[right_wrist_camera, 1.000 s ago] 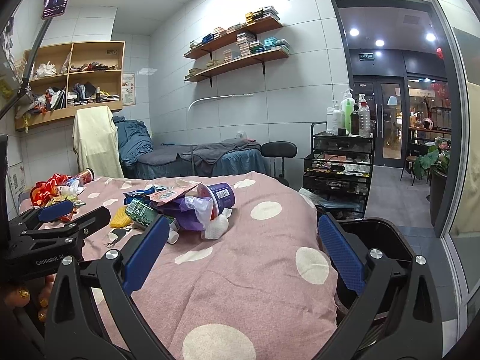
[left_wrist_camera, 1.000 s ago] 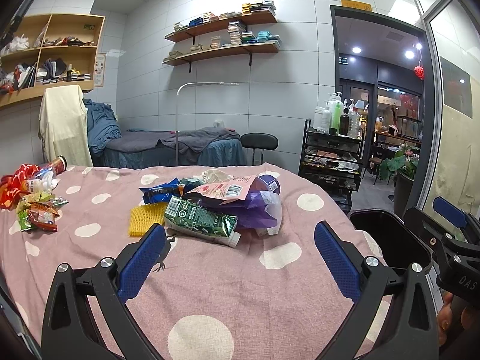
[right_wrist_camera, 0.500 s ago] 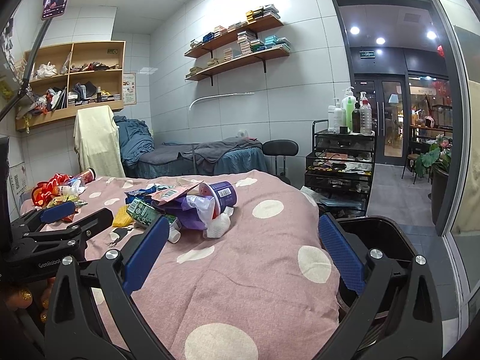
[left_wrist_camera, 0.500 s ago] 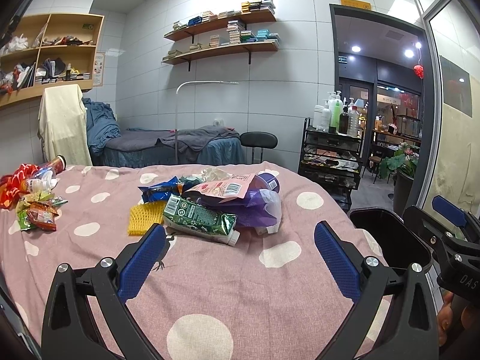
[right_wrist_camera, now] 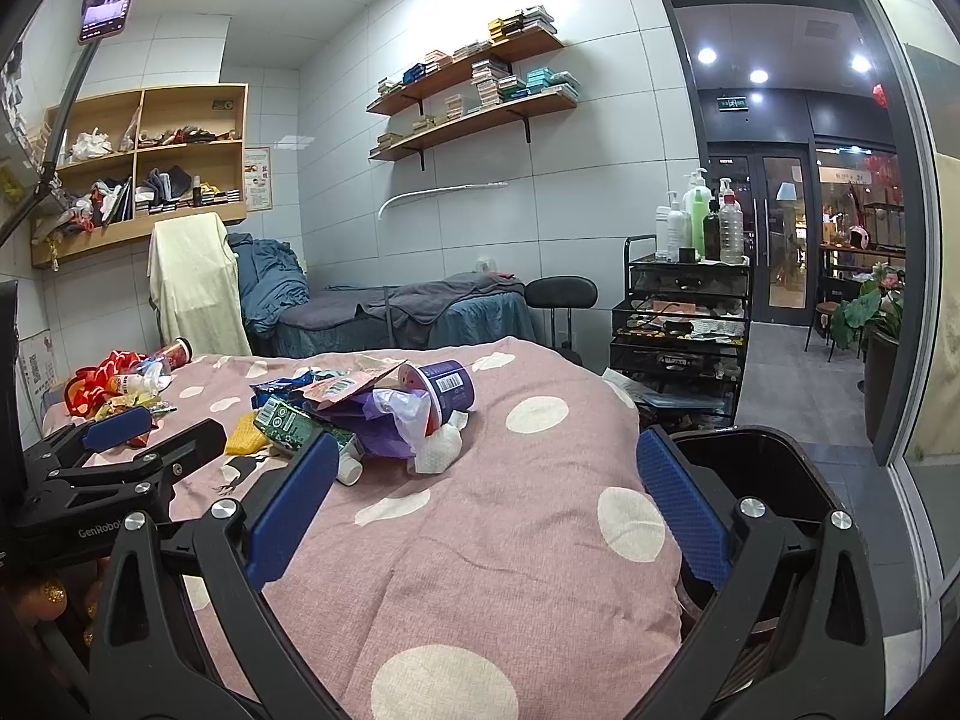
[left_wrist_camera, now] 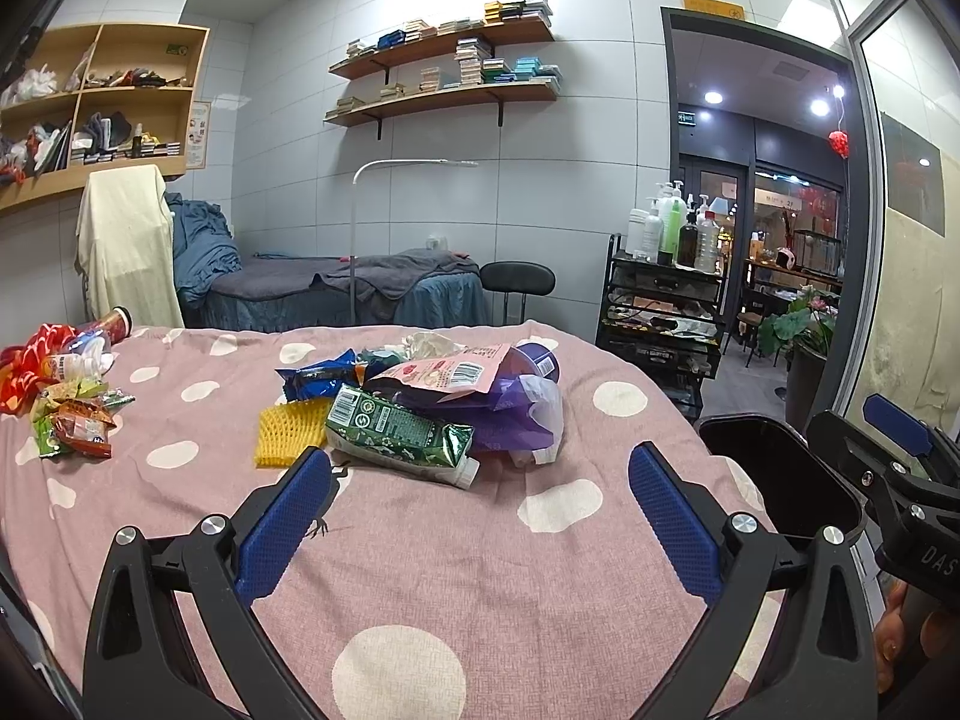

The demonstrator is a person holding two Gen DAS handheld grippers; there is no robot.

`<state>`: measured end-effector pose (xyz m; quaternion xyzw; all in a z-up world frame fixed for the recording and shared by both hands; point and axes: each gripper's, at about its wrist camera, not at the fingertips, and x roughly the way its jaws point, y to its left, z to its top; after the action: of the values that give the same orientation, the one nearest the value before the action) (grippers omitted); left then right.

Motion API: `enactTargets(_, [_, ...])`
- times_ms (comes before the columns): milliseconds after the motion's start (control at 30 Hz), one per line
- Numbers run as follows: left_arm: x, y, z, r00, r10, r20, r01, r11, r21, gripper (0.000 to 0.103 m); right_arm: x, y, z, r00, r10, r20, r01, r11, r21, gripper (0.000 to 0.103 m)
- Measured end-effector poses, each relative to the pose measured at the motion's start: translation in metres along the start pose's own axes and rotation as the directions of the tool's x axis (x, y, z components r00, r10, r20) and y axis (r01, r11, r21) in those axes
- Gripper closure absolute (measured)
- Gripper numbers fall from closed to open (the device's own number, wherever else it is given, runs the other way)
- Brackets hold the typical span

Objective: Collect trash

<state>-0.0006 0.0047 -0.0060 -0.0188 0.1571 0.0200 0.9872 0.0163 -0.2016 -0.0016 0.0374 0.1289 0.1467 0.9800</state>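
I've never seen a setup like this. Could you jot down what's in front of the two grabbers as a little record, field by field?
surface: pink dotted cover
main pile: green carton, pink pouch, purple bag, purple cup, yellow net
second pile: snack wrappers, far left
bin: black bin, at the right edge, open
left gripper: open, empty
right gripper: open, empty

Both wrist views look low across the bed (left_wrist_camera: 456, 552) toward the far shelves; both share the trash pile (left_wrist_camera: 420, 414) (right_wrist_camera: 372, 414)
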Motion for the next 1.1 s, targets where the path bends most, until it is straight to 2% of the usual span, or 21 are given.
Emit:
enactTargets(567, [0.002, -0.001, -0.013, 1.000, 0.002, -0.018, -0.002, 1.000, -0.002, 0.005, 0.004, -0.001, -0.003, 1.000, 0.010, -0.019, -0.009, 1.000, 0.014, 0.005])
enactTargets(1100, [0.005, -0.001, -0.011, 0.999, -0.001, -0.038, 0.001, 1.000, -0.006, 0.005, 0.011, 0.000, -0.005, 0.999, 0.019, -0.041, -0.018, 1.000, 0.019, 0.005])
